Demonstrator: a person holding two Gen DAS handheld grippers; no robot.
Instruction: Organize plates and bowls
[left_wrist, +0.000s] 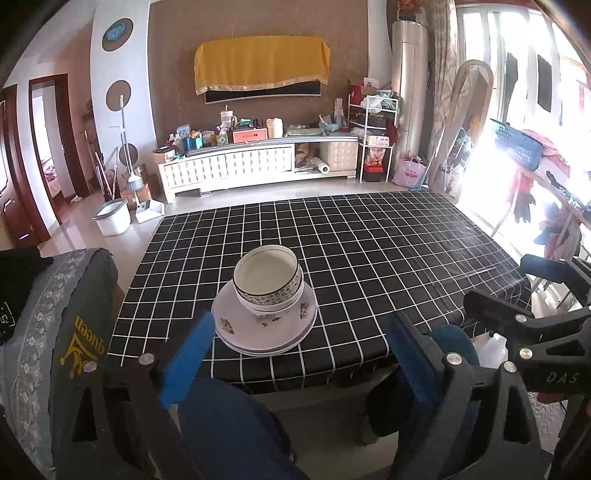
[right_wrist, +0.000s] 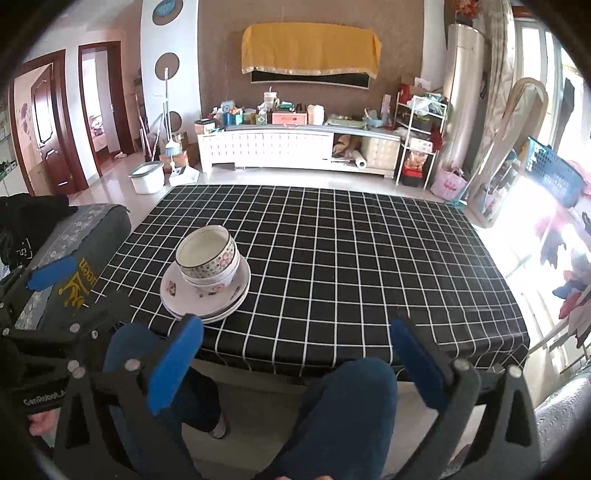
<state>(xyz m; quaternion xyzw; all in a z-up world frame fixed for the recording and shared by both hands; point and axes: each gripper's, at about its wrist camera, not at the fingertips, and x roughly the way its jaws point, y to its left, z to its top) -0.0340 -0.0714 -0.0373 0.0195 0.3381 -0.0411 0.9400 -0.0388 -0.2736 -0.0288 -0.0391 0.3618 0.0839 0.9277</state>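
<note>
Bowls (left_wrist: 266, 277) nested, sitting on a stack of plates (left_wrist: 265, 324), centre of frame in the left wrist view, on the near-left part of the black checked tablecloth (left_wrist: 369, 251). Left gripper (left_wrist: 301, 360) spread wide, holding nothing; blue pads (left_wrist: 186, 360) at lower left and lower right of frame, short of the table edge, touching nothing. Stack shows between the fingers, closer to the left one. Right gripper (left_wrist: 524, 325) visible at the right edge of frame, off the table side. Grey cushion with gold "queen" print (left_wrist: 55, 332) at left edge. Person's blue-trousered knees (left_wrist: 229, 424) under the fingers.

Right wrist view: same bowls (right_wrist: 207, 255) on plates (right_wrist: 205, 291), left of centre, near the table's front-left corner. Right gripper (right_wrist: 293, 363) also wide, nothing in it, pads (right_wrist: 173, 363) low in frame, clear of the tablecloth (right_wrist: 369, 266). Stack sits just above the left pad. Left gripper (right_wrist: 48, 277) at the left edge over the cushion (right_wrist: 74, 266); its opening can't be read from here. White cabinet (right_wrist: 280, 147) along the far wall, top centre.
</note>
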